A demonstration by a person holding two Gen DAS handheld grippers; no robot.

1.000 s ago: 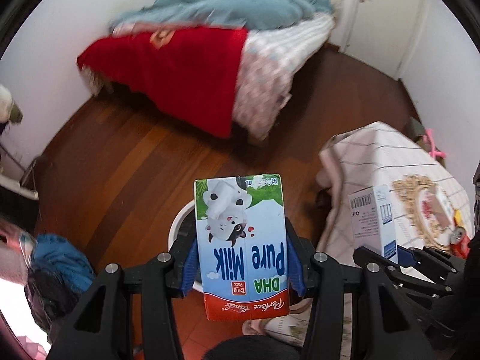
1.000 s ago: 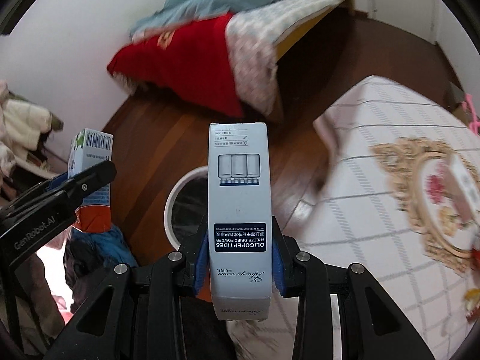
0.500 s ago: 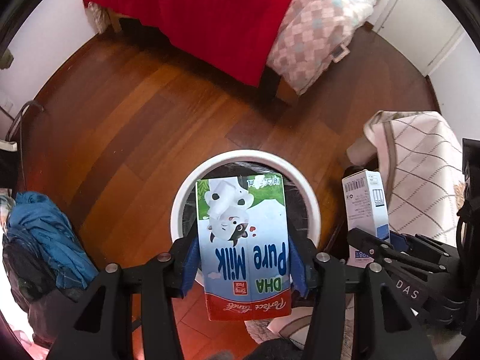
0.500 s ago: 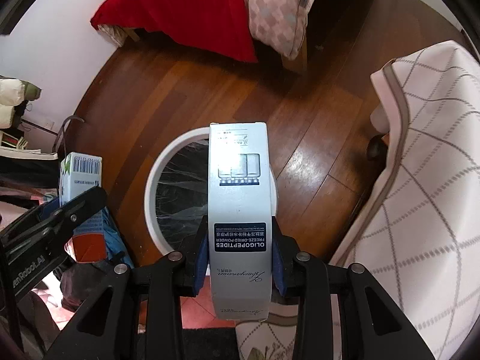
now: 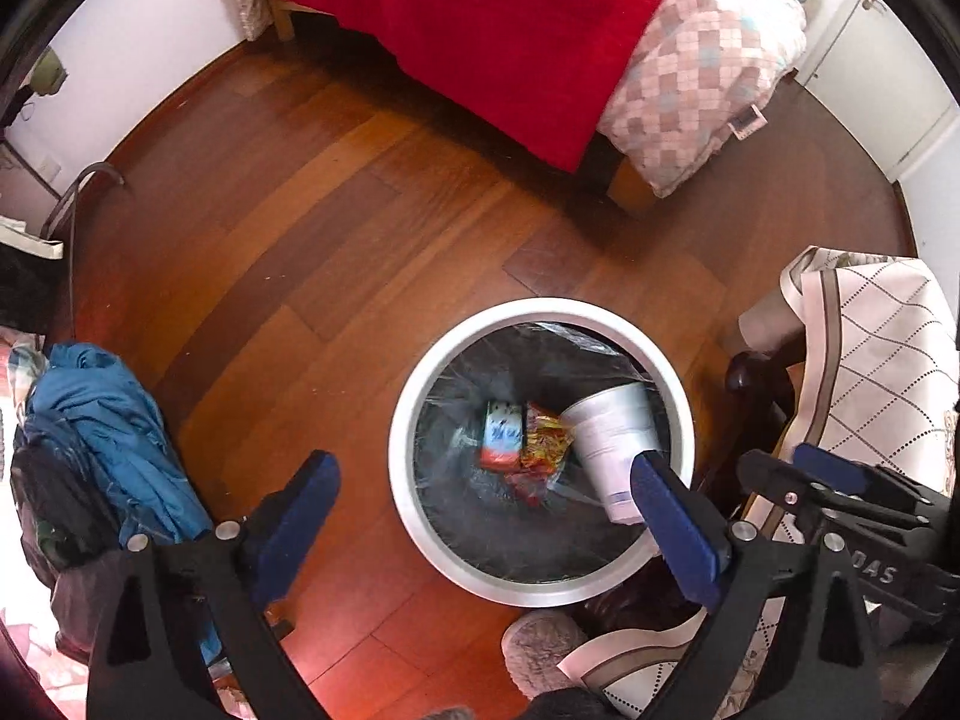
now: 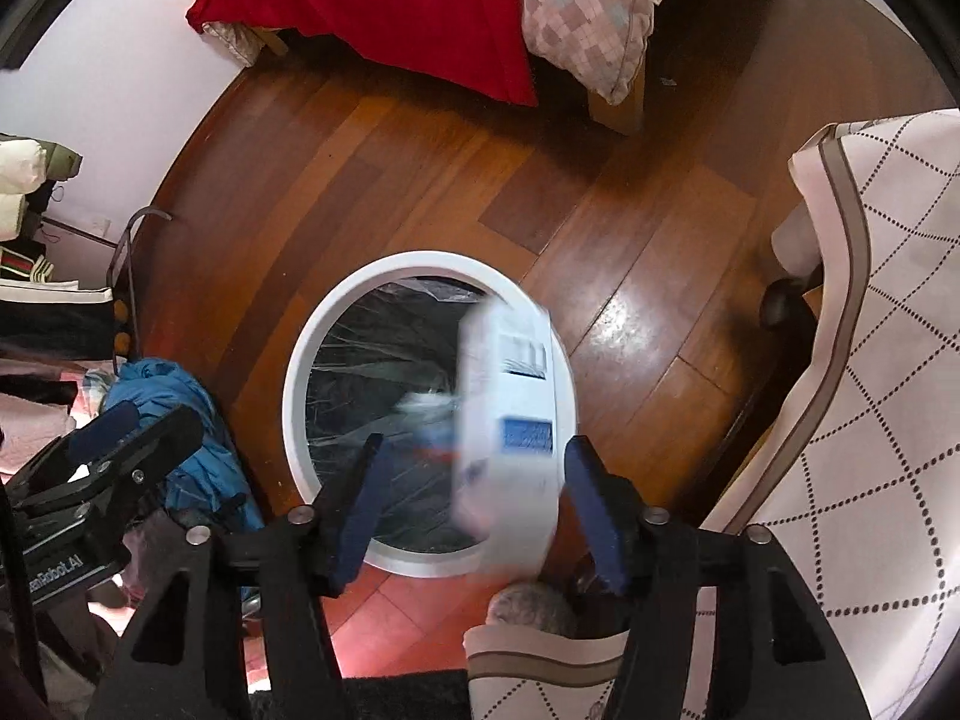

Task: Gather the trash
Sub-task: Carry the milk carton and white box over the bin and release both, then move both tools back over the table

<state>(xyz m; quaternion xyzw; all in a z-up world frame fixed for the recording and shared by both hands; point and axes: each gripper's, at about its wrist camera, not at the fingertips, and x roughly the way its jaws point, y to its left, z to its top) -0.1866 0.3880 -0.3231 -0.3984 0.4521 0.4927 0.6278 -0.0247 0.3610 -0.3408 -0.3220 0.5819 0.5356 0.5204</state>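
Fingers (image 6: 384,480) of both grippers are gaping apart over the white bin (image 5: 414,510) as a light, stiff carton (image 6: 510,420) is dropping, blurred; best gripped across flat sides.

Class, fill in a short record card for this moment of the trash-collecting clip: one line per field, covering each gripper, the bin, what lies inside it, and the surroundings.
left gripper: open, nothing between its fingers, above the bin
right gripper: open, white box blurred between the spread fingers, touching neither
trash bin: round, white rim, clear liner, on the wooden floor
bin contents: milk carton, crumpled snack wrapper, white box leaning against the wall
nearby: bed with red blanket, blue clothing, table with patterned cloth
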